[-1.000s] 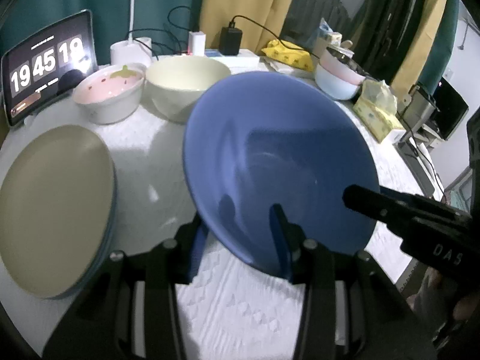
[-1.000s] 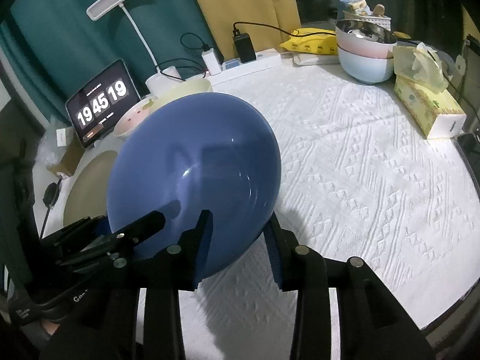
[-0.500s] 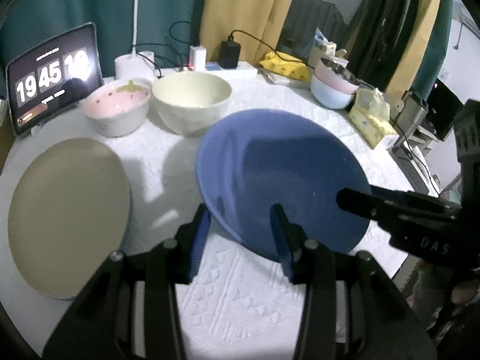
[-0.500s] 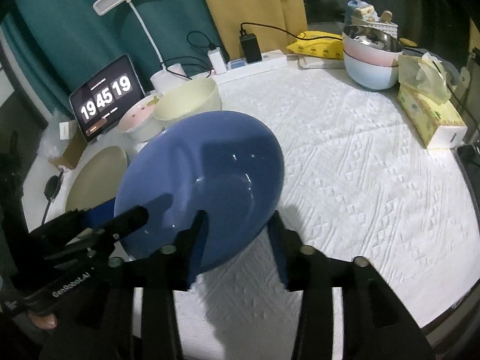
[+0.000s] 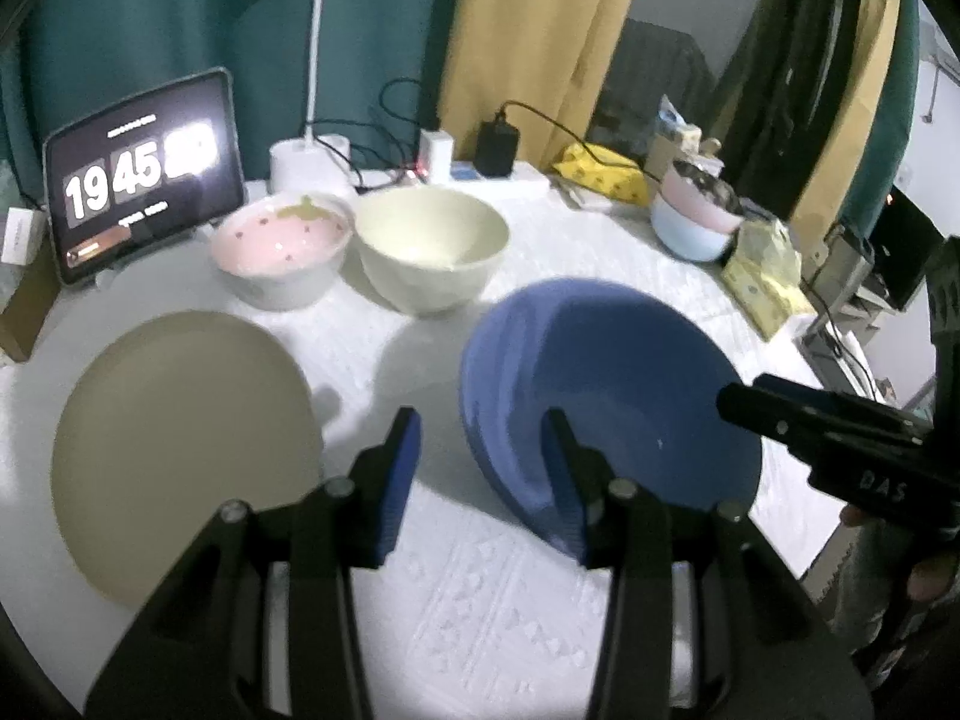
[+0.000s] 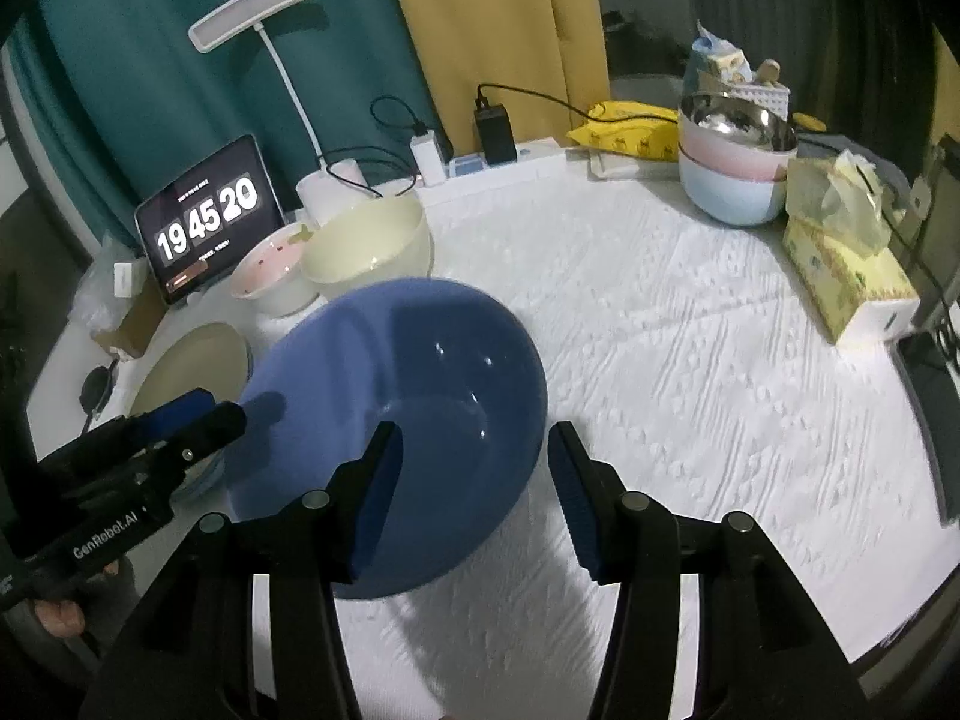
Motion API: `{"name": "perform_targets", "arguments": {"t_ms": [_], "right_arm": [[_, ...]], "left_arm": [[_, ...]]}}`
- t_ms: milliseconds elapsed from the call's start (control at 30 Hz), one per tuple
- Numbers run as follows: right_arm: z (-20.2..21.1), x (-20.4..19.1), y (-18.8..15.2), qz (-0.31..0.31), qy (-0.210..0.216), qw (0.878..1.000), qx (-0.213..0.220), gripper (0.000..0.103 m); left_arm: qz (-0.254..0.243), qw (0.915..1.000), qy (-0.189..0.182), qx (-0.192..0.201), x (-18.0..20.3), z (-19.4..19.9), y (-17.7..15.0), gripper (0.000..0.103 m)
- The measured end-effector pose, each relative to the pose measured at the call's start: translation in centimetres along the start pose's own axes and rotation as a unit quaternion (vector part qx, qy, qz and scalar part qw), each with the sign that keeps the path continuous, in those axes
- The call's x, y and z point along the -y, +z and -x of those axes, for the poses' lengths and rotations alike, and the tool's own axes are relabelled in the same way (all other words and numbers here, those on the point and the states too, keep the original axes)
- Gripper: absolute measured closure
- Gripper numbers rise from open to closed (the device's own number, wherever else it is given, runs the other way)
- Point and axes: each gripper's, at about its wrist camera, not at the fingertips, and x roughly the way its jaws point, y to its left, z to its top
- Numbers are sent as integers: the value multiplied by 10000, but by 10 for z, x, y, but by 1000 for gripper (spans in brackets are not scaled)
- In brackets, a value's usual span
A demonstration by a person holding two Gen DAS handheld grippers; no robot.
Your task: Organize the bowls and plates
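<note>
Subject: blue bowl (image 6: 408,396). It is near the front middle of the round table, on the white cloth (image 6: 690,360), and appears to rest there, with its own shadow close under the near edge. It is upright and empty.

Left gripper (image 5: 483,456): fingers apart. The bowl's left rim lies between them. The right-hand finger (image 5: 561,468) stands over the inside of the bowl, while the left-hand finger is outside it, with a strip of bare cloth showing between its pad and the rim. No pressure on the bowl is seen.

Right gripper (image 6: 474,468): its jaws have just been opening and now stand wide. The bowl's near right rim is between them, with one finger (image 6: 381,480) over the inside and the other just outside the rim. Neither pad is seen to press on it. From the left wrist view this gripper reaches in from the right, its tip over the bowl's right rim.

Surroundings:
- A tan plate (image 5: 180,450) lies flat to the left of the bowl, apart from it.
- A pink bowl (image 5: 282,240) and a cream bowl (image 5: 432,246) stand side by side, further back on the left.
- A tablet (image 5: 144,174) showing a clock leans behind the pink bowl.
- Far right is a stack of bowls (image 6: 732,180), pale blue at the bottom and pink above, with a metal one on top.
- A yellow tissue box (image 6: 846,276) stands just right of the stack.
- A white desk lamp (image 6: 252,18) and a power strip (image 6: 510,171) are along the far edge.
</note>
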Motion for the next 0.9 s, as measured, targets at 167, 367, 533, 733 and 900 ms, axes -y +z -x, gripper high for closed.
{"name": "perform_targets", "arguments": {"t_ms": [167,367,533,733,900], "right_arm": [[0,-3,13,115,7,9999,100,50],[-4,-7,30,235,23,9996,166,50],[-14,-8,43,287,48,9995,148,50],[-30,-11,57,367,88,9993,44,50],[-41,-13,67,435,106,9990,-6,50]], "left_arm": [[87,9998,98,163,-8,4,12,58],[169,9992,202,303,-18,4,27,58],[234,9987,272,372,-27,-2,40,57],[268,9984,286,402,-33,-12,56,57],[272,9986,249,384,-34,-23,65,57]]}}
